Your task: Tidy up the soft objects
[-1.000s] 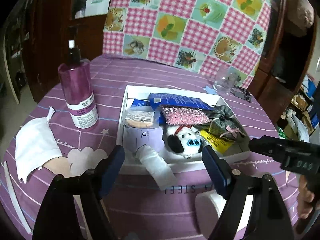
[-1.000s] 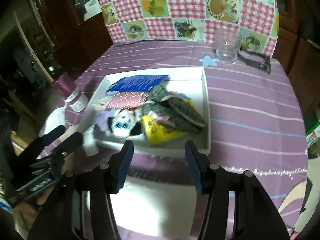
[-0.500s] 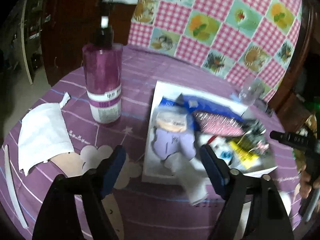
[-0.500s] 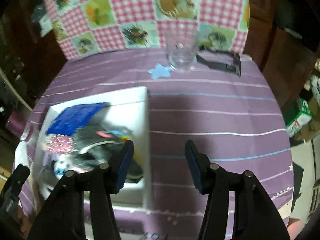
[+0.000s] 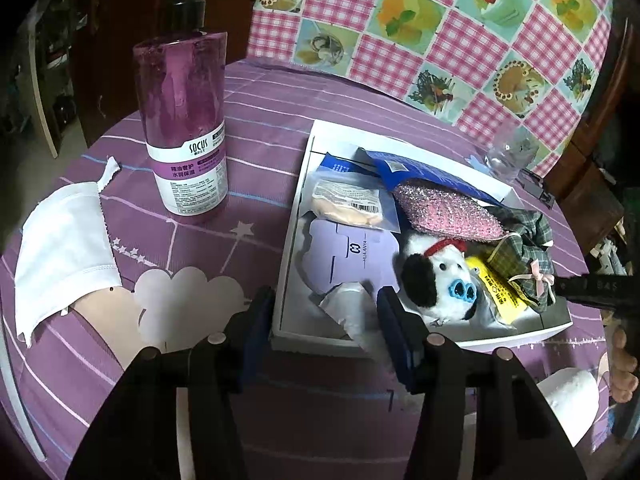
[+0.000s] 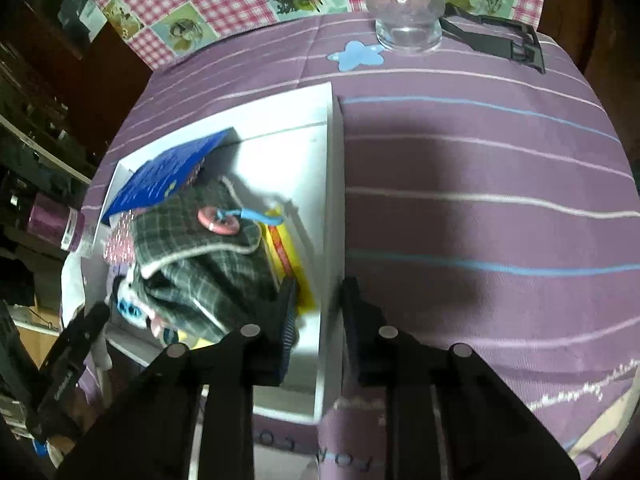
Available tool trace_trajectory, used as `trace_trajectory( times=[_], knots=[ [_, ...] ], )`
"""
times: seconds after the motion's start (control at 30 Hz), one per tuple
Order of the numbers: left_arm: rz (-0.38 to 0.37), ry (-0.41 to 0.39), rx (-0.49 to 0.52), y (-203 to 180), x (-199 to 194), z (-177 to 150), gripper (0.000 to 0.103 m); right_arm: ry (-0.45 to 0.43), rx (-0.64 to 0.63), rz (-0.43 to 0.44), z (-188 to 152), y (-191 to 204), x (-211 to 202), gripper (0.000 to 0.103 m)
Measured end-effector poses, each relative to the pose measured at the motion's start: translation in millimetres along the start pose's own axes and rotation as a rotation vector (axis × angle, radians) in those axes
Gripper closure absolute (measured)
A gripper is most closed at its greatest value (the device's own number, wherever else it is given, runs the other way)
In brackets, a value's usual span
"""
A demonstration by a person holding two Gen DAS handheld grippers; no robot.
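A shallow white rectangular cardboard tray (image 5: 296, 216) sits on a round table covered with a purple striped cloth (image 5: 260, 128), and both grippers are at its edges. The left gripper (image 5: 326, 312) straddles the tray's near left corner: its left blue pad is outside the tray wall, its right pad is inside over a crumpled clear plastic wrapper (image 5: 344, 310), and the jaws, which have just been closing, stand partly apart with no firm pinch visible. The right gripper (image 6: 318, 300) has also just been closing; its narrow jaws sit either side of the tray's right wall (image 6: 332, 200), one pad inside and one outside, though motion blur hides whether the pads press on the wall. Inside the tray lie the soft things: a black-and-white plush animal with a blue snout (image 5: 438, 280) near the front, a pink glittery scrubbing pad (image 5: 444, 210) at its 12 o'clock, a grey-green plaid cloth with a pink bow (image 5: 524, 252) at its 3 o'clock, a yellow packet (image 5: 496, 288) between them, and a lilac card (image 5: 344, 256) at its 9 o'clock. A tall purple pump bottle (image 5: 184, 128) stands at the tray's 10 o'clock, and a white face mask (image 5: 64, 248) lies at its 9 o'clock. A clear drinking glass (image 6: 404, 4) stands at the tray's 1 o'clock.
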State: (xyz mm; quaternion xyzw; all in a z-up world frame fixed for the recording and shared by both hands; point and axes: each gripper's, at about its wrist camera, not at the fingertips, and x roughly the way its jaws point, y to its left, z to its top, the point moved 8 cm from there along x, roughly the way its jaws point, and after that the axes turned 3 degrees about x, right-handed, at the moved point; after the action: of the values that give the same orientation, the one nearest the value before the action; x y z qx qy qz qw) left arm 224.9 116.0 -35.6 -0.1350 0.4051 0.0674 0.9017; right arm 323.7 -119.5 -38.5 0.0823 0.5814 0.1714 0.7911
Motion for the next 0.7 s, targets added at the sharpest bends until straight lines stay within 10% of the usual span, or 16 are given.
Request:
trace_trajectory(
  times=[0.27, 0.43, 0.7],
  knots=[
    [-0.050, -0.040, -0.008, -1, -20, 1, 0.043, -0.234, -0.015, -0.025, 4, -1, -43, 0.081],
    [-0.065, -0.129, 0.055, -22, -54, 8, 0.023, -0.404, -0.067, 0.038, -10, 21, -98, 0.041],
    [-0.091, -0.165, 0.196, -61, -97, -5, 0.020, -0.509, -0.136, -0.004, -63, 43, -144, 0.036]
  ],
)
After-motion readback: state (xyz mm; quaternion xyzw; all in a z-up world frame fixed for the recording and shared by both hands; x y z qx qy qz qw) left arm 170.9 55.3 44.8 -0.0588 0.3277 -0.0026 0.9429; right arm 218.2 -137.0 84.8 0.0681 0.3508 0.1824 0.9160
